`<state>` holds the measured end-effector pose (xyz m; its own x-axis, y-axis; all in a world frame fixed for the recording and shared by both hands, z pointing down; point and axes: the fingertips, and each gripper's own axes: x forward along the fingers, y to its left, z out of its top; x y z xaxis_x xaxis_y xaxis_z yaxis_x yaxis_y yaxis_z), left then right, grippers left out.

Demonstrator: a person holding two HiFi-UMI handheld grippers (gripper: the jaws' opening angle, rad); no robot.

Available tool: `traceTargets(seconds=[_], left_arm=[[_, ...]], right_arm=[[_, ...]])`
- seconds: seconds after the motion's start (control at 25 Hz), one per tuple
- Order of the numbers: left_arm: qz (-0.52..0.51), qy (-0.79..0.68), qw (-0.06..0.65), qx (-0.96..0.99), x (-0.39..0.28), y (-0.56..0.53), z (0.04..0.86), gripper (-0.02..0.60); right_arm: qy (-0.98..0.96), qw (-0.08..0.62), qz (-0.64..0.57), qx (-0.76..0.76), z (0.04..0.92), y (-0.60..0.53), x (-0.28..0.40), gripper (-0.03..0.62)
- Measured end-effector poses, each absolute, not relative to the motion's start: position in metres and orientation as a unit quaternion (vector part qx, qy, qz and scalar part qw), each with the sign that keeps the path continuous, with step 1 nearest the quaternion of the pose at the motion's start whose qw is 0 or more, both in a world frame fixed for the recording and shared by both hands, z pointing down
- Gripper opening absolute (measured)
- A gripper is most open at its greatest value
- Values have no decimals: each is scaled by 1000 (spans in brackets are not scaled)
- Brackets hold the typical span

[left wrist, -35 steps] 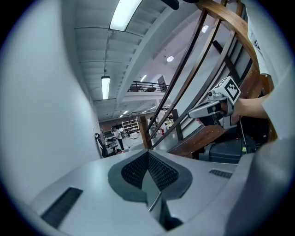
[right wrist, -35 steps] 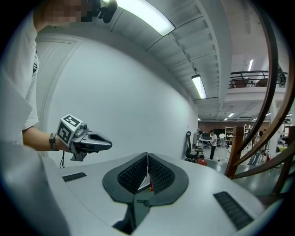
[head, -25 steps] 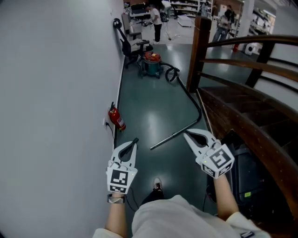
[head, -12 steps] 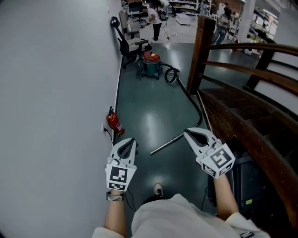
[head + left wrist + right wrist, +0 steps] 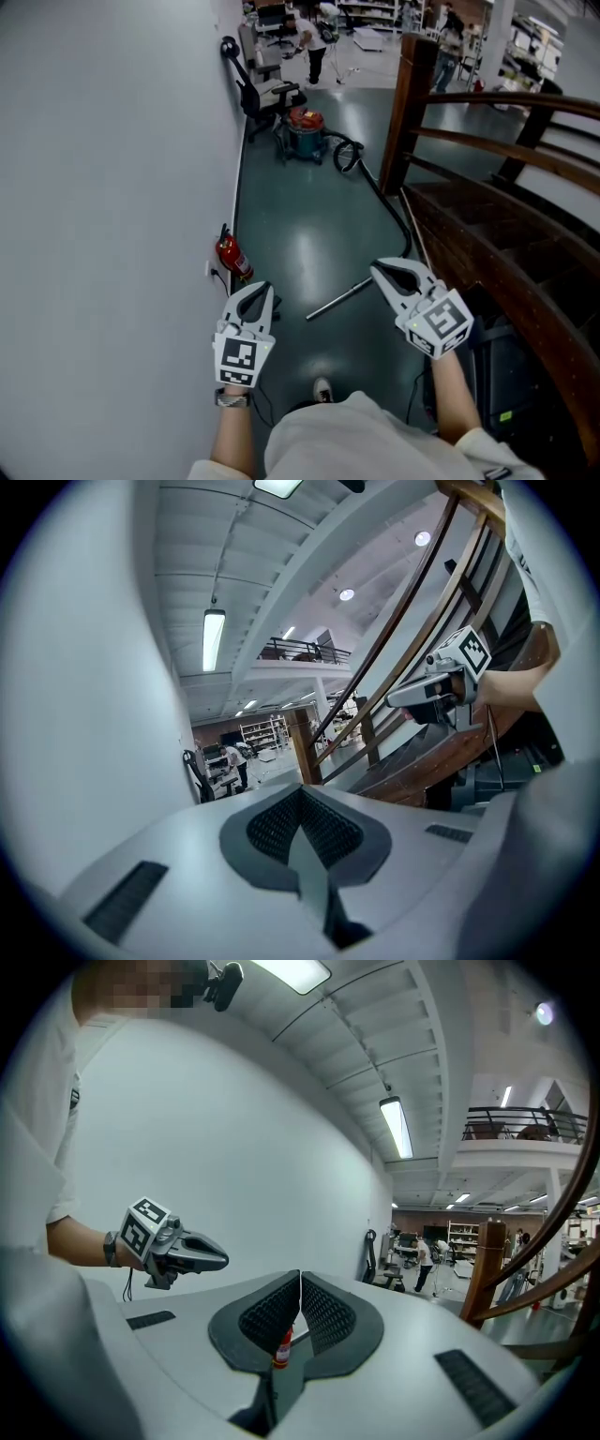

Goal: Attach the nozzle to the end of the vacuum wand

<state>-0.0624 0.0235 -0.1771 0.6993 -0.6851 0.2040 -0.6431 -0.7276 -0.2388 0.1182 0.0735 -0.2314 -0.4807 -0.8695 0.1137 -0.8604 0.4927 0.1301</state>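
Observation:
The vacuum wand (image 5: 339, 298), a bare metal tube, lies on the dark green floor ahead of me. Its black hose (image 5: 389, 202) runs back to a red and teal vacuum cleaner (image 5: 305, 131) far down the corridor. No nozzle shows in any view. My left gripper (image 5: 268, 285) is held out at the lower left, shut and empty. My right gripper (image 5: 374, 268) is at the lower right, also shut and empty, its tip just right of the wand's near end in the picture. In the left gripper view the right gripper (image 5: 439, 683) is in sight; in the right gripper view the left gripper (image 5: 178, 1252) is.
A grey wall (image 5: 112, 187) runs along the left, with a red fire extinguisher (image 5: 233, 255) at its foot. A dark wooden staircase (image 5: 487, 234) and its post (image 5: 408, 94) close off the right. Black office chairs (image 5: 262, 94) stand by the vacuum cleaner. People (image 5: 314, 37) stand far back.
I have walked forward: the wand, the fire extinguisher and the staircase have slid down the picture, nearer to me. Both grippers stay shut and keep their places in the view.

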Motion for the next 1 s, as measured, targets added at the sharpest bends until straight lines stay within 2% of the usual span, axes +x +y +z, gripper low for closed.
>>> traceTargets(seconds=[0.48, 1.0], left_arm=[[-150, 347, 79, -922, -50, -5, -170, -2], [-166, 369, 59, -913, -26, -7, -163, -2]], right_arm=[[-870, 73, -32, 487, -229, 54, 117, 28], [-869, 98, -24, 485, -217, 38, 156, 29]])
